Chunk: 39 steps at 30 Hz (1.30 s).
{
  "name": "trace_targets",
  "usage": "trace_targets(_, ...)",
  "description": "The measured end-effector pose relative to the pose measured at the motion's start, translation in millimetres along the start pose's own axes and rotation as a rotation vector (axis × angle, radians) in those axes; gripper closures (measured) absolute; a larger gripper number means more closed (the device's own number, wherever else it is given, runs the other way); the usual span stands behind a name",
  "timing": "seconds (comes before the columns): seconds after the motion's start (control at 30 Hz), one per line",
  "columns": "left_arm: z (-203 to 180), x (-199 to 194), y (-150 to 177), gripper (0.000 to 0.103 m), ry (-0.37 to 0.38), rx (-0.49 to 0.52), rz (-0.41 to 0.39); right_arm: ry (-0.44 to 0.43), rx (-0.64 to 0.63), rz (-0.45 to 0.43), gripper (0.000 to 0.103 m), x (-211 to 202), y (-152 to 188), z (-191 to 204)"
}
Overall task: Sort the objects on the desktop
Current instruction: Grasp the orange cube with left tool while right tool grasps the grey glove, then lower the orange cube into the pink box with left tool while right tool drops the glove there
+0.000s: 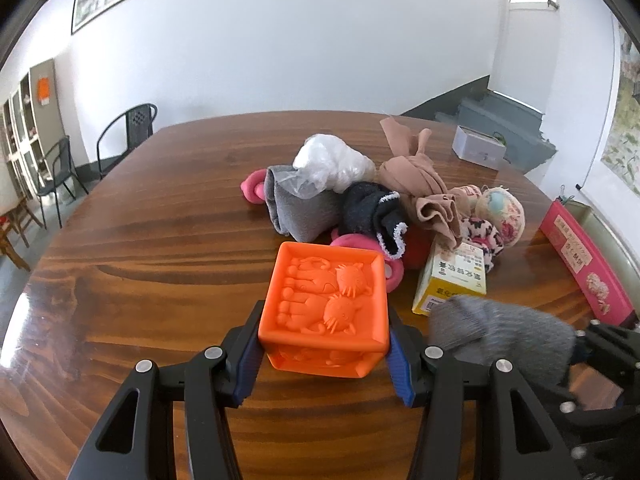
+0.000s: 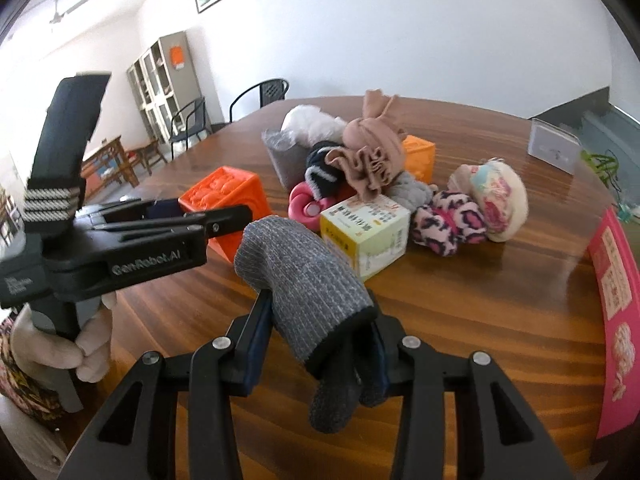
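Observation:
My left gripper [image 1: 325, 346] is shut on an orange toy cube [image 1: 326, 309] with cat reliefs, held just above the wooden table [image 1: 160, 240]. The cube also shows in the right wrist view [image 2: 226, 204], with the left gripper [image 2: 224, 216] around it. My right gripper [image 2: 320, 332] is shut on a grey knitted sock [image 2: 308, 292], which also shows blurred in the left wrist view [image 1: 500, 332]. A pile of socks and toys [image 1: 380, 200] lies behind, with a yellow-white box [image 2: 366, 232].
A second orange cube [image 2: 418, 156] sits behind the tan cloth [image 2: 372, 152]. A pink leopard sock [image 2: 450, 224] and a floral ball [image 2: 500, 196] lie to the right. A pink box [image 2: 616, 320] stands at the right edge, and a grey box [image 2: 554, 148] at the back.

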State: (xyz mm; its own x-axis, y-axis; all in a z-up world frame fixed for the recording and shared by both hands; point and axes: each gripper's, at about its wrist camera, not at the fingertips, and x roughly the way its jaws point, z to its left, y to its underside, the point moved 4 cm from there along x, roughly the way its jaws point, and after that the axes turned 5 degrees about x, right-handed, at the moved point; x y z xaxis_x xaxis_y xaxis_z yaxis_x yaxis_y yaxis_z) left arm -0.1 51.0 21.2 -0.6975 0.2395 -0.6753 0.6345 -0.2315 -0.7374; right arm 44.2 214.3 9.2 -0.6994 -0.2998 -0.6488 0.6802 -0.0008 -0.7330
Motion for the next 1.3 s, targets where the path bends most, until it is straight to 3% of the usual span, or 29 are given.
trace_targets(0.33,-24,-17,-3,0.048,-0.030,0.021,-0.036,0.041,0.144,-0.151,0.057,-60,-3,-42)
trace_targets(0.53,-67,-27,-13,0.048,0.006,0.090,-0.053,0.146,0.261,-0.258,0.057,-115,3,-97)
trace_targets(0.77,-137,-35,-29,0.048,0.109,0.187,-0.066,0.298,0.407,-0.360,0.057,-176,19,-175)
trace_targets(1.03,-198,-34,-40,0.048,0.193,0.253,-0.047,0.407,0.510,-0.386,0.057,-187,14,-239)
trace_targets(1.23,-227,-33,-50,0.048,0.228,0.279,-0.053,0.442,0.600,-0.388,0.051,-185,22,-269)
trace_targets(1.3,-236,-31,-54,0.048,0.246,0.284,-0.051,0.439,0.613,-0.426,0.041,-195,25,-272)
